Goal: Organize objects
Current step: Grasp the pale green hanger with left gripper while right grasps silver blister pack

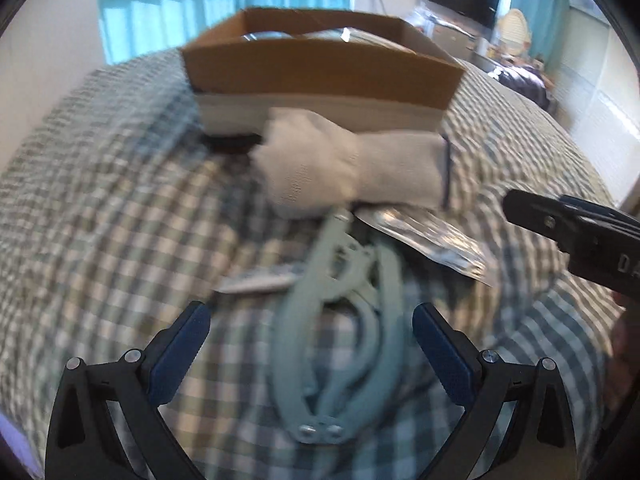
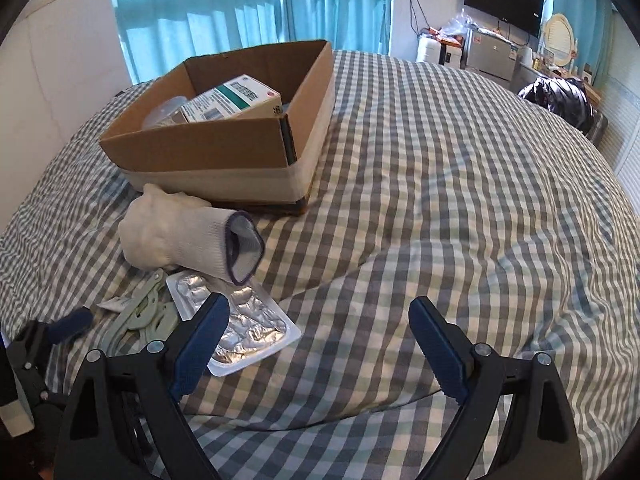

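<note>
Your left gripper (image 1: 311,330) hangs with its fingers spread wide over the pale green hand tool (image 1: 340,332) on the checked bedspread (image 2: 440,200), holding nothing, so you appear to be at the pick-up step. The white glove (image 2: 180,232) and foil blister pack (image 2: 248,328) lie just beyond it, near the cardboard box (image 2: 224,152) farther off. Your right gripper (image 2: 320,340) is also apart and empty. Next, lower, straddle the tool's handles and close squarely.
</note>
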### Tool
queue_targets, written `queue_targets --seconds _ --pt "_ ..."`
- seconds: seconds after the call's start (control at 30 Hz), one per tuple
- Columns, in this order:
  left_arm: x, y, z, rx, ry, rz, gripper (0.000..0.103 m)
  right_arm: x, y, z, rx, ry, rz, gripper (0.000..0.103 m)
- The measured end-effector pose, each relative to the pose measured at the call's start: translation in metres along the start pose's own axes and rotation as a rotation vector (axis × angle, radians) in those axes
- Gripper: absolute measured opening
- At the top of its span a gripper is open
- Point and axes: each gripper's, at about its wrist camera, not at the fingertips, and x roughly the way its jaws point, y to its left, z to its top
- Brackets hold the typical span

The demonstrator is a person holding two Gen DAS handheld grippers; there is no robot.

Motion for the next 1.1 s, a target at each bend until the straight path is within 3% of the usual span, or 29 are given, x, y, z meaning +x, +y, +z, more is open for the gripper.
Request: queue_targets --seconds 0.1,0.13,0.17,0.27,0.4,0.63,0.9,1.1 --pt "0.003 -0.01 -0.001 0.046 -0.004 0.001 0.103 0.002 -0.006 -0.003 0.028 0.012 0.021 0.092" --pt "0.007 -0.014 -0.001 0.078 0.008 -0.005 0.097 0.002 -0.008 -0.003 0.036 0.012 0.024 0.092" --pt "0.009 -0.016 0.0 0.097 0.015 -0.012 0.079 0.001 -0.009 -0.004 0.043 0.01 0.027 0.092" --pt "0.006 -0.015 -0.001 0.095 0.017 -0.042 0.067 0.001 -0.012 -0.005 0.057 0.015 0.028 0.092" --pt "-0.004 -0.01 -0.004 0.08 0.029 -0.065 0.067 -0.001 -0.014 -0.007 0.066 0.009 0.031 0.092" --pt "-0.03 0.015 -0.002 0.019 -0.008 -0.014 0.067 -0.002 -0.005 -0.006 0.025 -0.002 0.062 0.092" --pt "-0.044 0.054 0.005 -0.091 -0.087 0.121 0.067 0.019 0.042 -0.003 -0.194 0.045 0.12 0.092" --pt "-0.039 0.066 0.003 -0.121 -0.072 0.121 0.067 0.047 0.065 -0.001 -0.292 0.117 0.099 0.092"
